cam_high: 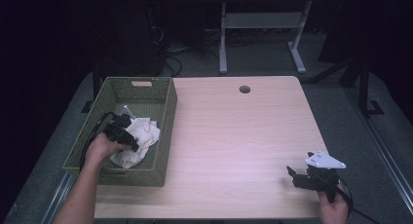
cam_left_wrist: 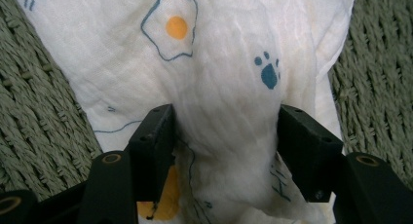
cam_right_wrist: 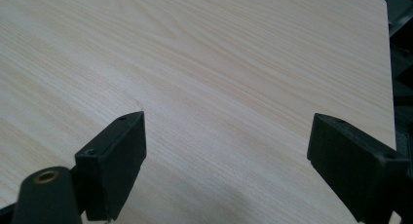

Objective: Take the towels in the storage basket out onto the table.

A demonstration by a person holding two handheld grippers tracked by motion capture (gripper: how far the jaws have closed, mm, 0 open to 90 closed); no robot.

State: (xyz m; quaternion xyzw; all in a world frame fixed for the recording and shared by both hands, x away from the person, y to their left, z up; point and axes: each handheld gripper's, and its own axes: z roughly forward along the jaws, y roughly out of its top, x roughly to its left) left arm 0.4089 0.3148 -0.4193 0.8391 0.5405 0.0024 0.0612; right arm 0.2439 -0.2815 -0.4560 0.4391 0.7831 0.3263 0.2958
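In the one green woven basket (cam_high: pixel 165 112), the left gripper (cam_left_wrist: pixel 224 131) is pinching one white printed cloth (cam_left_wrist: pixel 219 63).
The right gripper (cam_right_wrist: pixel 226 151) is hovering over the pale wooden table (cam_right_wrist: pixel 219 53), jaws gaping wide.

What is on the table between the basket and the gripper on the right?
Nothing. In the high view the table is bare wood from the basket to the right gripper, which is open.
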